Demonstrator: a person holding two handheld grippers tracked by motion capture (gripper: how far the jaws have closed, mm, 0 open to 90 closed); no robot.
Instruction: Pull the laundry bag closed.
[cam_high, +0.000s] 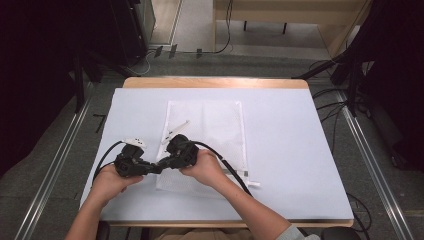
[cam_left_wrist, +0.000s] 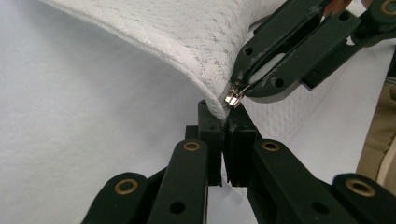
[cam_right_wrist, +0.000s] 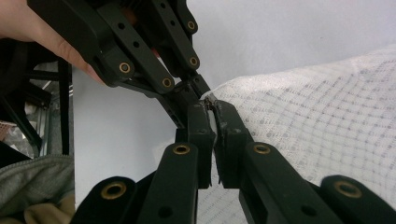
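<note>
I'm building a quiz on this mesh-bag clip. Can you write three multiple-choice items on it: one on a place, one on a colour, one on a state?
1. Where do the two grippers meet on the mesh bag?
A. its far edge
B. its near left corner
C. its right edge

2. What colour is the cloth that covers the table?
A. pale blue-white
B. dark green
C. red

3. How does the left gripper stand?
A. wide open above the bag
B. lying on the table, let go
C. shut on the bag's corner

Answers: 1 B, the high view shows both grippers at that corner. 2 A, the cloth is pale throughout. 3 C, the left gripper view shows its jaws pinching the mesh beside the zipper pull, which the right gripper holds.
</note>
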